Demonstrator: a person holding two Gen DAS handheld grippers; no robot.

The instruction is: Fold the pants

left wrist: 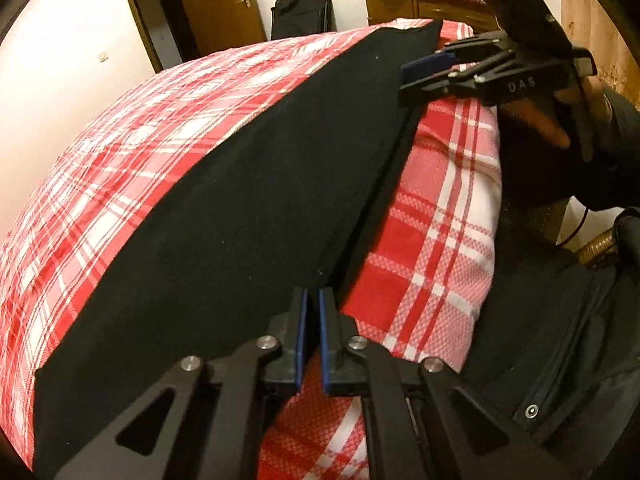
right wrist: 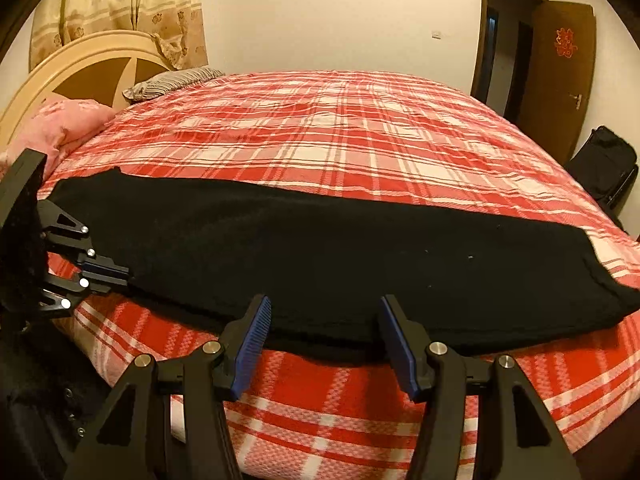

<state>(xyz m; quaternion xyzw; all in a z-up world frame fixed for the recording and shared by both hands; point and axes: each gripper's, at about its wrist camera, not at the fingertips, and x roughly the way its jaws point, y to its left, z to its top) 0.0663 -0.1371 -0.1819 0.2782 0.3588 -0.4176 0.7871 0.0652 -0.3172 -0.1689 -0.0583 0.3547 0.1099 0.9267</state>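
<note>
Along the near edge of the plaid-covered bed (right wrist: 340, 120), black pants (right wrist: 300, 248) are laid flat lengthwise, seemingly leg over leg. The left gripper (left wrist: 313, 300) is pinched together at the near hem, apparently clamped on its edge, angled downward. The right gripper (right wrist: 324, 336) is held apart, empty, over the same edge; closing it on the fabric is judged the next requirement before an end-to-end fold.

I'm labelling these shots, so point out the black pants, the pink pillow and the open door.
black pants (right wrist: 320, 240), right wrist view, middle of the cloth.
pink pillow (right wrist: 64, 124), right wrist view, its top face.
open door (right wrist: 560, 80), right wrist view, door leaf.
</note>
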